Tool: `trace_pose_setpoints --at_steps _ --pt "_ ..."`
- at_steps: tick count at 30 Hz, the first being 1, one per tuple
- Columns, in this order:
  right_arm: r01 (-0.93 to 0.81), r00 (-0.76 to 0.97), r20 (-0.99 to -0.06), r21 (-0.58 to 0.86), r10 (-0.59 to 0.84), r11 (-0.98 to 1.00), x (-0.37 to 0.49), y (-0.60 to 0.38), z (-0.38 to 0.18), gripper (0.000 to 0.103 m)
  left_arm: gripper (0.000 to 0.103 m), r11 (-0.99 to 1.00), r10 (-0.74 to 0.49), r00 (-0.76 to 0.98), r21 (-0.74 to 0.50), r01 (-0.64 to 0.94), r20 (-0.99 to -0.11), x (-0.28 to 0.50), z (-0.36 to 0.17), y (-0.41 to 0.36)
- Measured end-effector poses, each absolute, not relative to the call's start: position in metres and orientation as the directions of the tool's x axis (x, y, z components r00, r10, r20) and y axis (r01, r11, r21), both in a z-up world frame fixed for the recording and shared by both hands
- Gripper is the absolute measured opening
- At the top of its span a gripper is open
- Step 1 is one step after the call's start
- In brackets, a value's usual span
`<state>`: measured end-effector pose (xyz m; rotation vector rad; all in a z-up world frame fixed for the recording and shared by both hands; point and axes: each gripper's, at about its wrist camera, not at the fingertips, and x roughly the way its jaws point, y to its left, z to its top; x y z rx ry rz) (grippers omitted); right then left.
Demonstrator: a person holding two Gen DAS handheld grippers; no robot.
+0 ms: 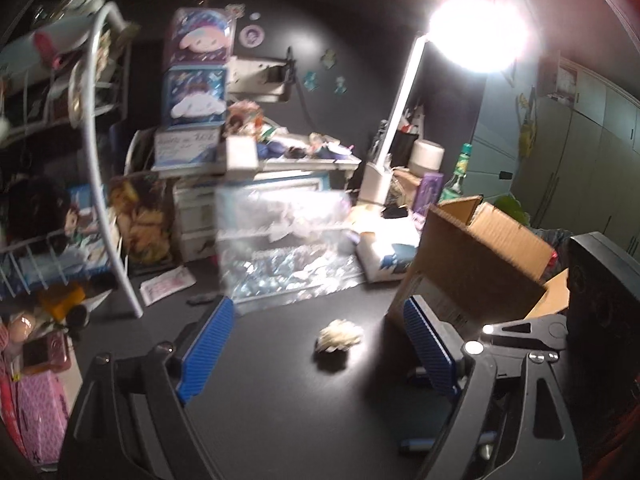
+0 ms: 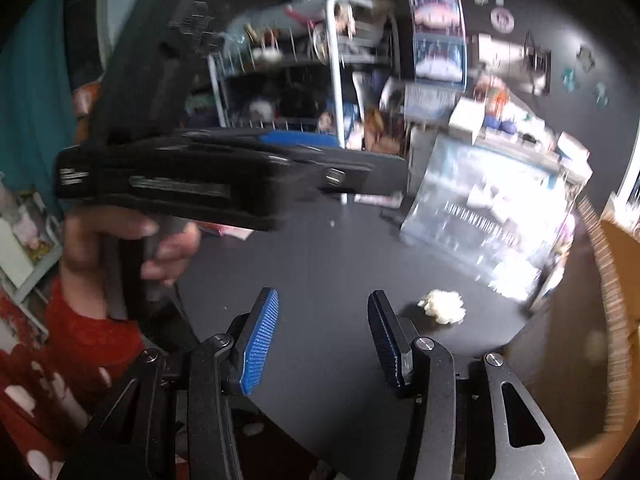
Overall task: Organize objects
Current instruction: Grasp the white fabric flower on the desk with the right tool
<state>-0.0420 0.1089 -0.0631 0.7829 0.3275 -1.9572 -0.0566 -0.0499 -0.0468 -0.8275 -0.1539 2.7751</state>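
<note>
A small crumpled white wad (image 1: 340, 338) lies on the black tabletop (image 1: 280, 400). My left gripper (image 1: 319, 305) is open wide, its blue pads (image 1: 208, 344) on either side of the wad without touching it. In the right wrist view the same wad (image 2: 442, 306) sits just right of my right gripper (image 2: 324, 294), which is open with only bare table between its fingers. A hand (image 2: 120, 240) in a red sleeve holds the left tool's black housing (image 2: 224, 176) above and to the left.
An open cardboard box (image 1: 480, 256) stands right of the wad. A shiny clear plastic package (image 1: 280, 240) sits behind it. A white wire rack (image 1: 100, 140) with toys fills the left, stacked boxes (image 1: 196, 92) the back, and a bright desk lamp (image 1: 476, 32) glares.
</note>
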Motion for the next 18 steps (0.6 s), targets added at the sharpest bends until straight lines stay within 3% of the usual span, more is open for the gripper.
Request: trace_pose_setpoints --at_steps 5,18 --pt "0.805 -0.361 -0.695 0.104 -0.622 -0.584 -0.066 0.098 -0.105 0.054 0.084 -0.964 0.258 -0.795 -0.201 -0.174 -0.549 -0.05 -0.074 -0.071" --pt "0.671 -0.44 -0.777 0.049 -0.45 -0.74 -0.136 0.09 -0.156 0.054 0.084 -0.952 0.29 -0.776 -0.251 -0.175 -0.56 -0.056 -0.1 -0.088"
